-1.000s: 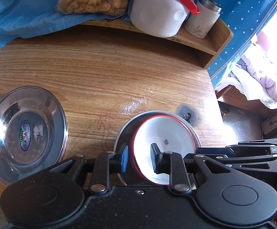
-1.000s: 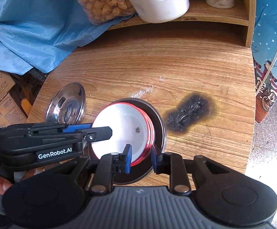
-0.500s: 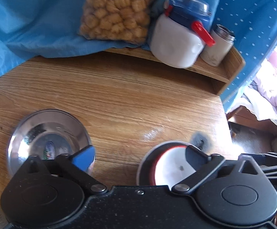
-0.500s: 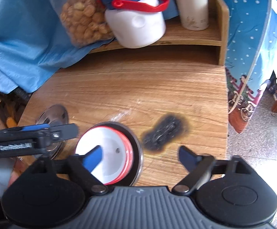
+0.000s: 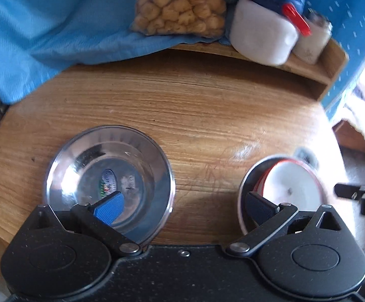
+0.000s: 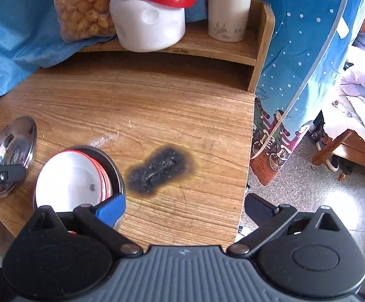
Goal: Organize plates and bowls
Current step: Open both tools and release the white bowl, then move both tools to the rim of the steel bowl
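Note:
A stack of white, red-rimmed bowls (image 5: 293,186) sits inside a steel dish (image 5: 245,188) near the table's front right. An empty steel plate (image 5: 137,151) with a sticker in its middle lies to the left of it. My left gripper (image 5: 183,205) is open above the bare wood between the two, its blue pad over the plate and its dark pad over the dish rim. My right gripper (image 6: 185,206) is open and holds nothing. Its blue pad hangs over the near rim of the bowls (image 6: 71,178), and its other finger is past the table's right edge.
A black burn mark (image 6: 159,168) scars the wood right of the dish. A raised shelf (image 6: 207,47) at the back carries a white jug (image 6: 149,22), a flask (image 6: 229,12) and a bag of snacks (image 6: 84,7). Blue cloth (image 5: 44,37) drapes the back left. The floor drops off at right.
Both grippers were shut on the red-rimmed bowl's rim and have opened wide and let it go. The left gripper has swung left, over the steel plate. Both views have tilted up.

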### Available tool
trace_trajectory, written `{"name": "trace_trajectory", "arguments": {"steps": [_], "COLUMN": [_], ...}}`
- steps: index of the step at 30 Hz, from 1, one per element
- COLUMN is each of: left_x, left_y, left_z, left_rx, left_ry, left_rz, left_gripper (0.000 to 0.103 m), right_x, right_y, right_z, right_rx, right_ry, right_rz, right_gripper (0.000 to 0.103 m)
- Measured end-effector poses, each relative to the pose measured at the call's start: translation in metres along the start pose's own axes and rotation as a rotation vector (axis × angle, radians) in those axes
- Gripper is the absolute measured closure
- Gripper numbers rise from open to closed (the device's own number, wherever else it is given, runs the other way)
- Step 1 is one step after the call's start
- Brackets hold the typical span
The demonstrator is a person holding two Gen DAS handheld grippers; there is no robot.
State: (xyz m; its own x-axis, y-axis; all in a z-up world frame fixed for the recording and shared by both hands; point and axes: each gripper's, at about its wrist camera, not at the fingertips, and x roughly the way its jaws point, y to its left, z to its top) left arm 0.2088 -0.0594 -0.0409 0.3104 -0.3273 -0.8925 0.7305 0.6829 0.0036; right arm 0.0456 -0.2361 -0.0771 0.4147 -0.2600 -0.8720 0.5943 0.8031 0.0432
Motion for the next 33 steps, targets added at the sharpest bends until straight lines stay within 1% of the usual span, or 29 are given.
{"name": "trace_trajectory", "arguments": {"steps": [3,6,8,11,15,18,25,28,31,33], "left_x": [0.005,0.009,0.010,0.012,0.018,0.022,0.029,0.033,0.035,0.037], "left_y": [-0.006,-0.010,-0.013,-0.018,-0.024,-0.029,-0.041,-0.046,-0.045,-0.043], "left_z": [-0.004,-0.005,-0.006,-0.008,-0.008,-0.007,-0.006,-0.006,-0.004,0.000], "left_rx": [0.069,0.112,0.133,0.154,0.180,0.206,0.271,0.306,0.305,0.293], "left_ry": [0.013,0.024,0.028,0.034,0.059,0.074,0.094,0.098,0.110,0.131], "left_rz": [0.048,0.058,0.050,0.034,0.045,0.060,0.093,0.112,0.098,0.089], "left_gripper": [0.001,0.001,0.001,0.001,0.001,0.001,0.001,0.001,0.001,0.001], "right_x": [0.004,0.005,0.006,0.006,0.004,0.007,0.008,0.012,0.018,0.018], "right_y": [0.001,0.005,0.008,0.008,0.008,0.010,0.018,0.020,0.025,0.025], "right_z": [-0.001,-0.002,-0.002,-0.002,-0.002,-0.001,0.001,0.001,-0.001,0.000], "right_rx": [-0.011,-0.034,-0.049,-0.059,-0.066,-0.076,-0.121,-0.128,-0.151,-0.154], "right_ry": [0.013,0.016,0.021,0.026,0.014,0.025,0.016,0.032,0.058,0.053], "right_rz": [0.014,0.023,0.021,0.032,0.030,0.036,0.012,0.018,0.011,0.009], "right_gripper": [0.000,0.000,0.000,0.000,0.000,0.000,0.000,0.000,0.000,0.000]}}
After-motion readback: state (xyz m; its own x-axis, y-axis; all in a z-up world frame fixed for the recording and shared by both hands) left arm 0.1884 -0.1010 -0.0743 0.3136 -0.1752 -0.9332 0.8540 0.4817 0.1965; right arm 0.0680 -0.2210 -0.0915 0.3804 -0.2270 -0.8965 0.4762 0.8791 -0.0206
